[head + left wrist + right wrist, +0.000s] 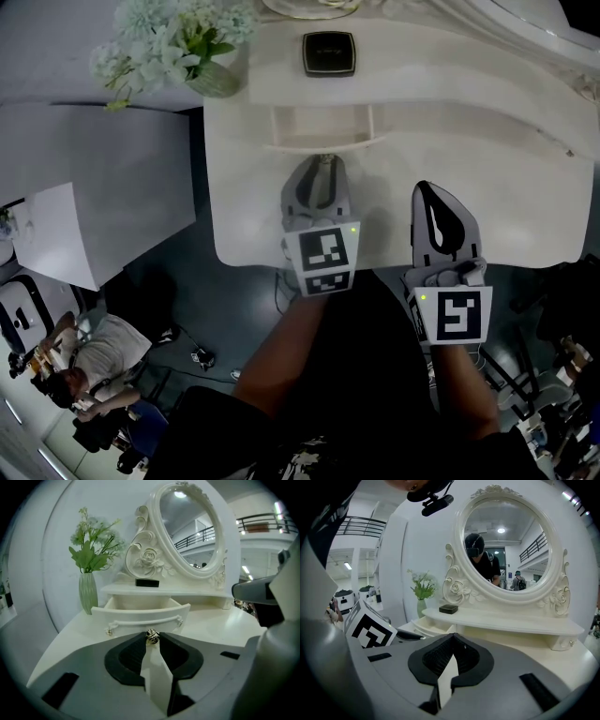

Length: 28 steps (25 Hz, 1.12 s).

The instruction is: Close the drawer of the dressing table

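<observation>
The white dressing table (525, 169) has its small drawer (319, 127) pulled out under the raised shelf. The drawer's curved front and bar handle (140, 618) face me, and it looks empty. My left gripper (323, 161) lies on the tabletop just in front of the drawer. Its tips (151, 638) are shut on a small silver ring-like ornament (151, 635). My right gripper (424, 187) rests to the right of it, nearer the table's front edge. Its jaws (453, 637) are shut with nothing between them. The drawer (429, 626) shows to its left.
A black box (328, 52) sits on the shelf above the drawer. A green vase of flowers (178, 42) stands at the table's back left corner. The oval mirror (506, 545) rises behind the shelf. A person sits on the floor at the lower left (89, 361).
</observation>
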Tool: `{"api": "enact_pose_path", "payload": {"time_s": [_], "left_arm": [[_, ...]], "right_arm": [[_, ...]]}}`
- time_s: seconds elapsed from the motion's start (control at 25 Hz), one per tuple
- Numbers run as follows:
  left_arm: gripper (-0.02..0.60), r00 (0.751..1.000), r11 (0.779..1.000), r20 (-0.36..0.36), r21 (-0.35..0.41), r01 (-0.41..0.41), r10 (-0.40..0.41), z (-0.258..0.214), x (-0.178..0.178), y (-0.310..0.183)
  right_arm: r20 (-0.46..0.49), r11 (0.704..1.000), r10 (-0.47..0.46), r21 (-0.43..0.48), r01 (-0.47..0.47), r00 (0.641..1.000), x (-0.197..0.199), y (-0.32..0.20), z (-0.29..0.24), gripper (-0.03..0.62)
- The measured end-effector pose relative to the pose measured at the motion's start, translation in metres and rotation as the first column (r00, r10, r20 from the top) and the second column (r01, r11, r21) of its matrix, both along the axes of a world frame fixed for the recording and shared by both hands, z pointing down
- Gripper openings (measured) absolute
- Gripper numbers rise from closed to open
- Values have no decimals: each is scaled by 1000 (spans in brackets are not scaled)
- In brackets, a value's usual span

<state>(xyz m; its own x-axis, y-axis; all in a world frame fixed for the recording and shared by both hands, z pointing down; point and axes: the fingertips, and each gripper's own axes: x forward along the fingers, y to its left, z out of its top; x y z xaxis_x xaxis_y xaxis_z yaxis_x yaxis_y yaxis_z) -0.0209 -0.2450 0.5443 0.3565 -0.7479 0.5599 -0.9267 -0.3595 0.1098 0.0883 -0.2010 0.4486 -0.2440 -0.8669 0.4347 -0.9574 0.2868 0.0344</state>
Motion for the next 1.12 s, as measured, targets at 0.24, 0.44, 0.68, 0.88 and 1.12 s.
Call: {"api": "enact_pose_path", "payload": {"time_s": [0.24, 0.44, 0.68, 0.88, 1.12], "left_arm": [[83, 1000, 1000, 4, -12, -1, 1, 1, 2, -3], [83, 1000, 1000, 5, -14, 0, 0, -1, -1, -6], [83, 1000, 1000, 3, -1, -5, 5, -5, 1, -14], [83, 1000, 1000, 9, 4, -17, 16, -4, 1, -23], [83, 1000, 1000, 3, 1, -20, 20, -4, 1, -33]], "right_arm": [[-1, 1000, 12, -19, -12, 1000, 0, 1, 4, -2], [-1, 1000, 0, 1, 0, 1000, -2, -1, 2, -2], [-1, 1000, 8, -11, -8, 1000, -1, -1, 7, -2], [-9, 1000, 26, -17, -26, 1000, 3, -2, 9, -2], [-5, 998, 50, -32, -50, 999, 5, -2, 9, -2]]}}
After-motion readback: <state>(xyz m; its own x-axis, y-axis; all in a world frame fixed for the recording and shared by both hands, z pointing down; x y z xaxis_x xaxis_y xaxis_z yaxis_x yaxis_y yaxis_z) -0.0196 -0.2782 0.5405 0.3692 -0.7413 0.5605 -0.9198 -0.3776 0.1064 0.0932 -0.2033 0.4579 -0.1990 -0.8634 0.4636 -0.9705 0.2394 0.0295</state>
